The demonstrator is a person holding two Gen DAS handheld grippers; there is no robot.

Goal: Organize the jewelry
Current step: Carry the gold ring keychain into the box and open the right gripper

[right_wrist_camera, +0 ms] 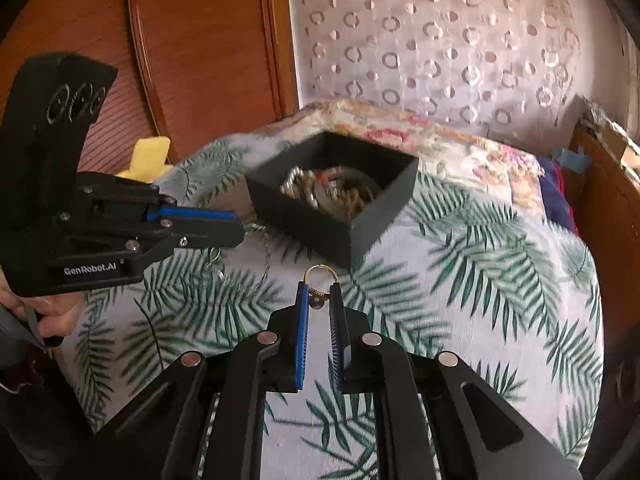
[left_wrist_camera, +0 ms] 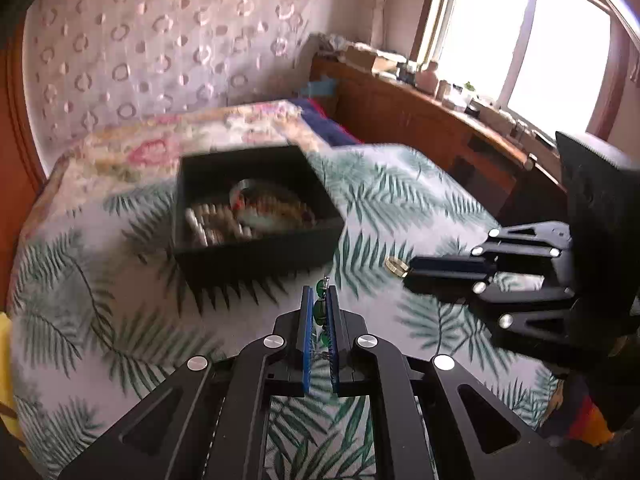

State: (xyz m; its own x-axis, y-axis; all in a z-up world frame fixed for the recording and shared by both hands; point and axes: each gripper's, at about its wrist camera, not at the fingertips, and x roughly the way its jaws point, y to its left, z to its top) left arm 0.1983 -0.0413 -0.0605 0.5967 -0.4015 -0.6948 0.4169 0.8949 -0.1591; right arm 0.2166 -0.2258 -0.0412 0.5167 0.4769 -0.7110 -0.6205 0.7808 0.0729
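In the left wrist view my left gripper (left_wrist_camera: pixel 320 292) is shut on a green-bead chain (left_wrist_camera: pixel 320 309), whose beads show between the blue pads. In the right wrist view the left gripper (right_wrist_camera: pixel 240 230) hangs left of the box, and the thin silver chain (right_wrist_camera: pixel 266 258) dangles from it toward the bedcover. My right gripper (right_wrist_camera: pixel 318 288) is shut on a gold ring (right_wrist_camera: pixel 319 270) that sticks out past its tips. The left wrist view has the right gripper (left_wrist_camera: pixel 407 271) with the ring (left_wrist_camera: pixel 396 266) to the right. Ahead of both stands an open black box (left_wrist_camera: pixel 256 248) (right_wrist_camera: pixel 372 216) holding several pieces of jewelry.
The box rests on a bed with a palm-leaf cover (left_wrist_camera: pixel 400 208) (right_wrist_camera: pixel 480 248) and a floral pillow (left_wrist_camera: pixel 192 136) behind it. A wooden sideboard (left_wrist_camera: pixel 420 120) runs under the window on the right. A person's hand (right_wrist_camera: pixel 52 312) holds the left gripper. Something yellow (right_wrist_camera: pixel 148 156) lies at the bed's left edge.
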